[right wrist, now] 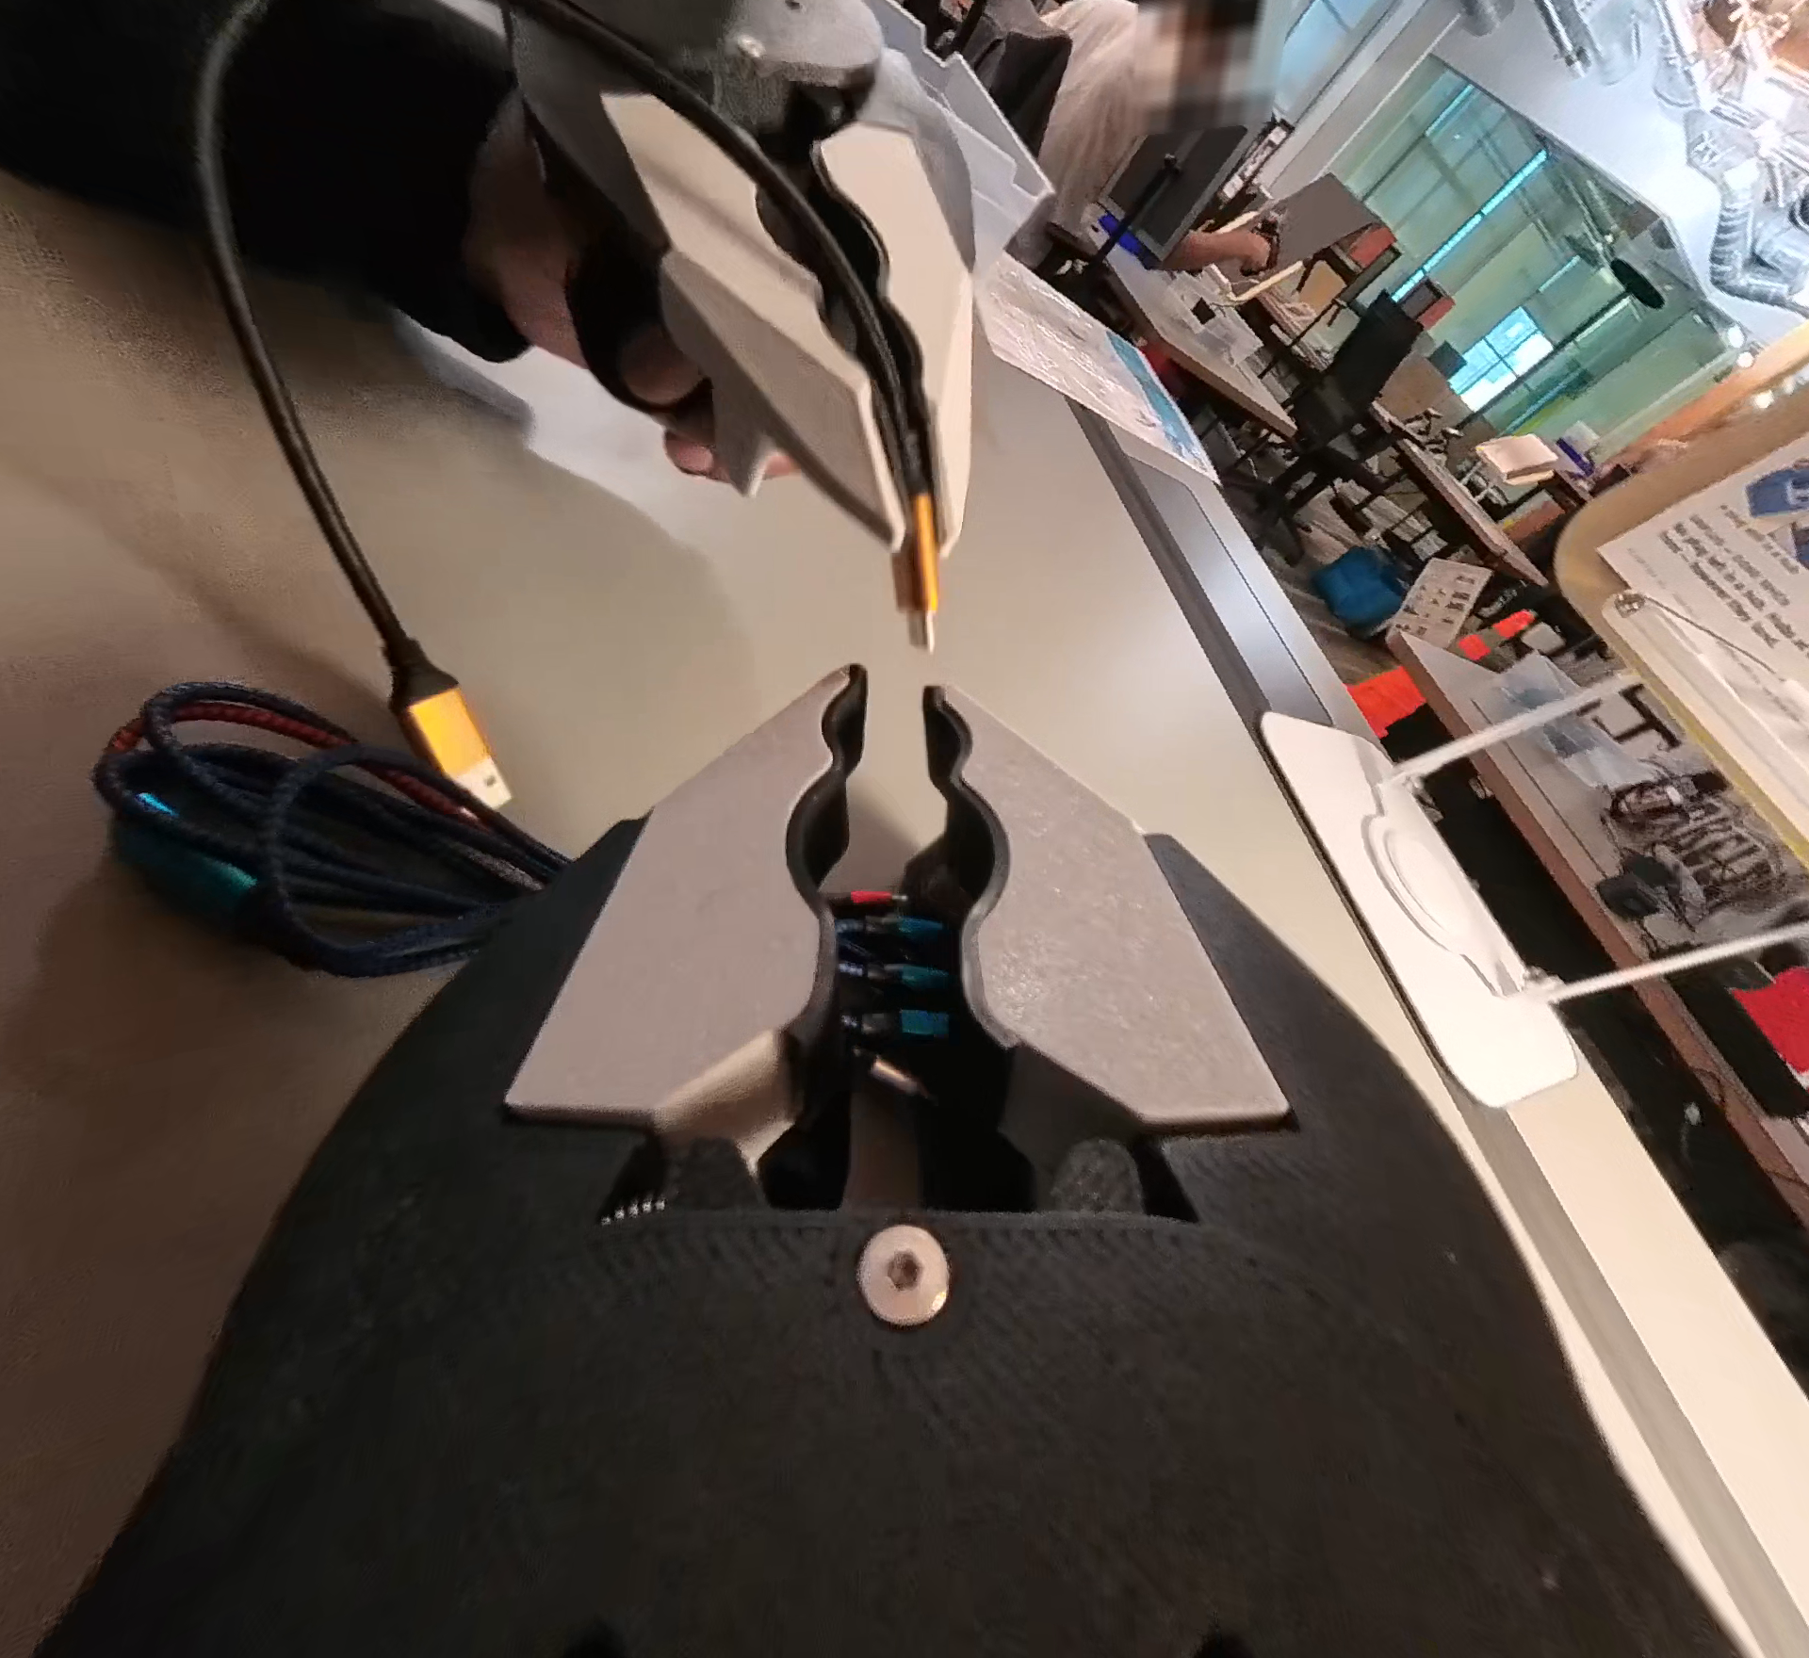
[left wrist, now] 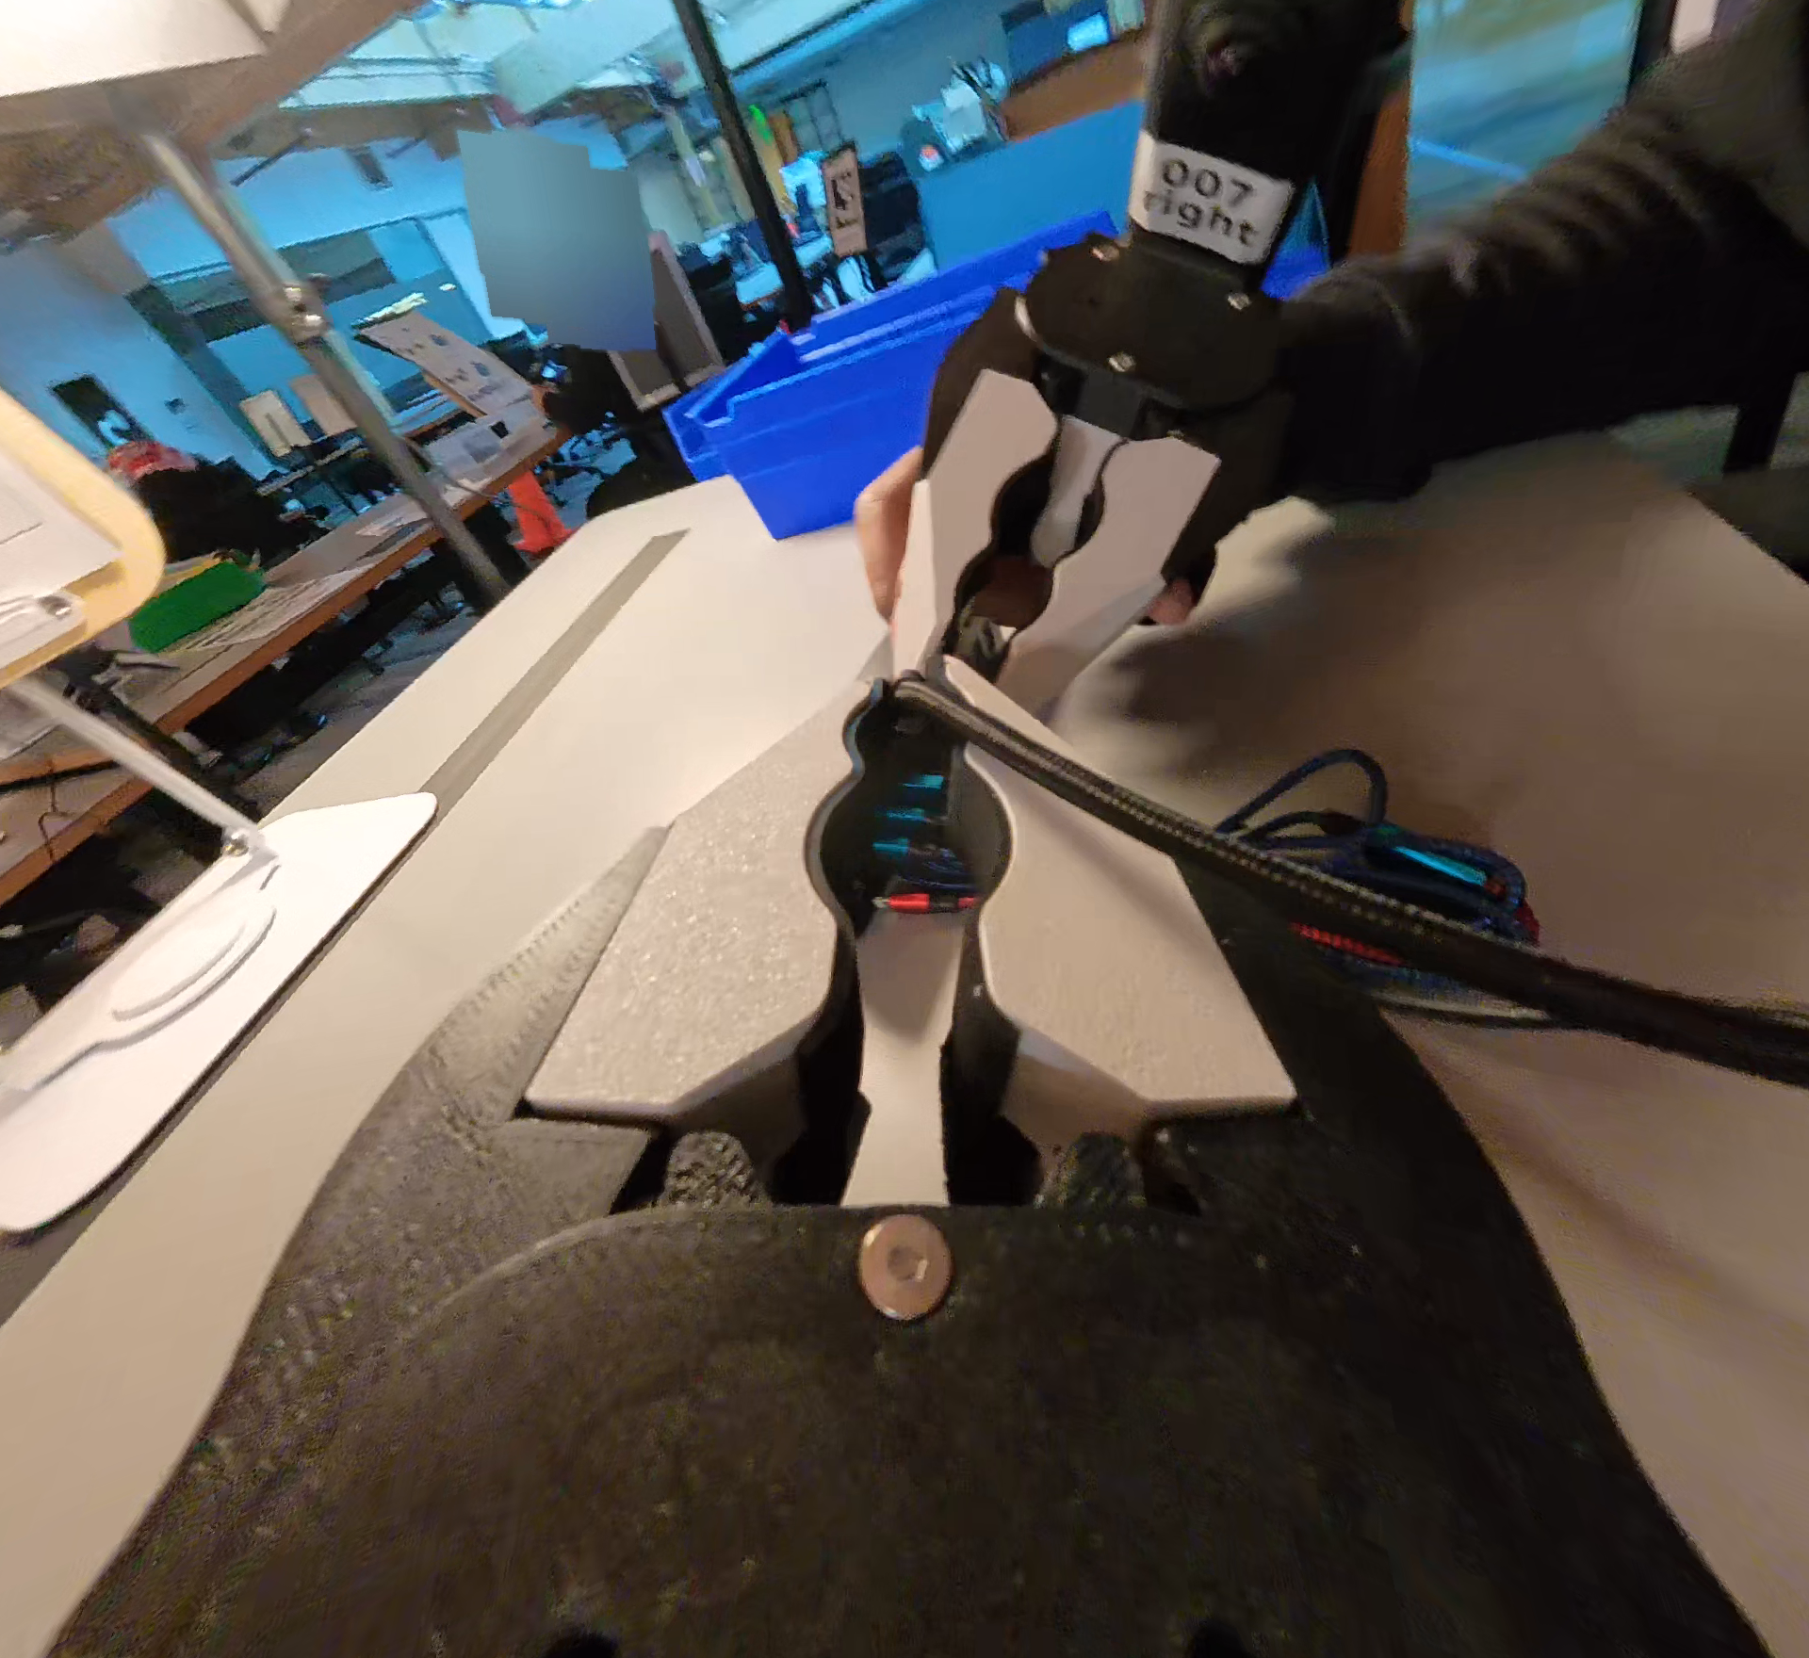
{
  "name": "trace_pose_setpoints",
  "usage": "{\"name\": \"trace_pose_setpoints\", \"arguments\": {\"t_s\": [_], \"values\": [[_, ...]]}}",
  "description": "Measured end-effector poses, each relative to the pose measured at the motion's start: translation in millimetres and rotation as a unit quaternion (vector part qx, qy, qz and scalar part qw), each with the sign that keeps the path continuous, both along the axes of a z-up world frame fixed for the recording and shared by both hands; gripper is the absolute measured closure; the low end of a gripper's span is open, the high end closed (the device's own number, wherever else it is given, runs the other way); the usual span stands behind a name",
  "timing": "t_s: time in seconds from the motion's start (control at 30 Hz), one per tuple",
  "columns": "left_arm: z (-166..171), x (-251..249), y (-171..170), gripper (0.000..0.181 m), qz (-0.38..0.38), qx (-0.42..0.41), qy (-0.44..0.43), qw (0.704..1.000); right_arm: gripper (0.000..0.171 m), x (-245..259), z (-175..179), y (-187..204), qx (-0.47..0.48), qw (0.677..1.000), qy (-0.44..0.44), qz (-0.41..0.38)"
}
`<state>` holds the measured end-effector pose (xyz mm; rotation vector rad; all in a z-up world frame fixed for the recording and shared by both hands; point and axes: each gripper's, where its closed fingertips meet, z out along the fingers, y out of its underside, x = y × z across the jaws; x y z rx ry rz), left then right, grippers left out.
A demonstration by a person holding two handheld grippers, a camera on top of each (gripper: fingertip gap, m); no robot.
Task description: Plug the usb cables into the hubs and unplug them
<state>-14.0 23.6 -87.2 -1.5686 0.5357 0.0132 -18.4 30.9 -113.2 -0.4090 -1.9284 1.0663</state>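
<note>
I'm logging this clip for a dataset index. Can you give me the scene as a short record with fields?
setting: pale table in an open workshop
left gripper: shut on the orange-tipped plug of a black cable, plug pointing at the right gripper
right gripper: open, tips slightly apart, just short of the plug
cable's other end: orange plug lying on the table
hub: dark, seen between the right gripper's fingers, with teal plugs in it
spare cables: blue and red bundle on the table
nearby: blue bins, white stand base
</note>
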Motion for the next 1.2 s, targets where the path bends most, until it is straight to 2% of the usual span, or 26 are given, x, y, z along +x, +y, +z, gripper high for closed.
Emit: {"name": "trace_pose_setpoints", "arguments": {"t_s": [0.23, 0.4, 0.6, 0.8, 1.2], "values": [[25, -55, -14, 0.172, 0.068, 0.052, -0.145, 0.986, 0.148, -9, 6, 29, -0.01, 0.998, -0.016, -0.067], [19, -84, -16, 0.173, 0.104, 0.041, -0.221, 0.969, 0.137, -21, 5, 64, -0.02, 0.985, -0.059, -0.159], [-3, -85, -7, 0.173, 0.123, -0.013, -0.221, 0.967, 0.131, -27, -10, 92, 0.003, 0.967, -0.104, -0.233], [-12, -79, -2, 0.172, 0.127, -0.043, -0.197, 0.971, 0.13, -28, -16, 88, 0.011, 0.966, -0.113, -0.231], [-17, -77, 1, 0.172, 0.119, -0.063, -0.207, 0.969, 0.128, -24, -24, 82, 0.003, 0.967, -0.151, -0.206]]}}
